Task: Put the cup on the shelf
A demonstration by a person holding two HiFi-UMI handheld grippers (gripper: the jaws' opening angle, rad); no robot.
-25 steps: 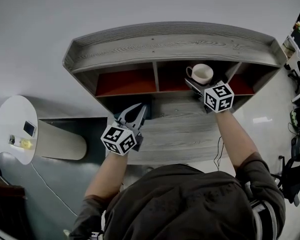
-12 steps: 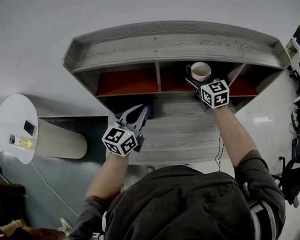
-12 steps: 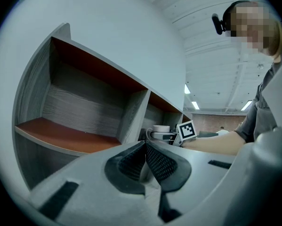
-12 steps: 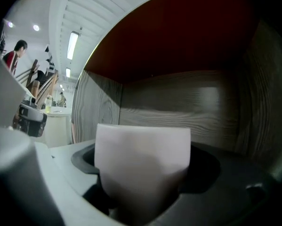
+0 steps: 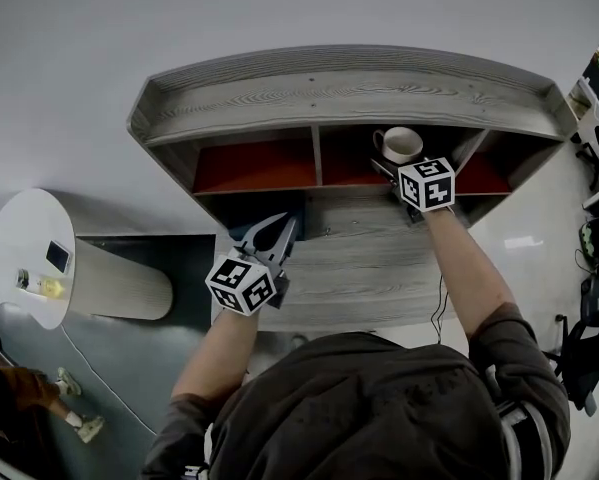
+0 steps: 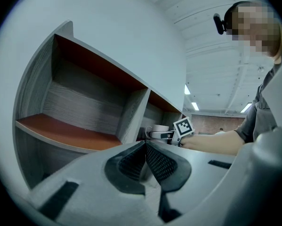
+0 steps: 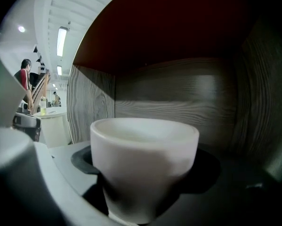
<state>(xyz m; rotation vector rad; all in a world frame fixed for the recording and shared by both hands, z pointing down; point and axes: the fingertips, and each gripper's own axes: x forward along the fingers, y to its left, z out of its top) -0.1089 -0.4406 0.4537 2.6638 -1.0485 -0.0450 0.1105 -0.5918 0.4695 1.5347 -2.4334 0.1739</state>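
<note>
Head view: even, muted light, straight lines bowed by the wide lens, a pale glare patch on the floor. The 2 gripper views are fisheye circles with black corners. Ceiling strip lights glow in the left; the right is dim inside the shelf, the cup soft-focused and shadowed underneath.

A grey wood-grain shelf stands against the wall, its curved top board bare inside a low raised rim. Under that runs a row of compartments with orange-red floors, split by grey uprights. The left compartment holds nothing. A white cup is in the middle one, just right of the divider; whether its base rests on the floor there I cannot tell. Below, the grey desk top juts forward. Off left, a round white table carries a small dark flat thing and something yellowish.
</note>
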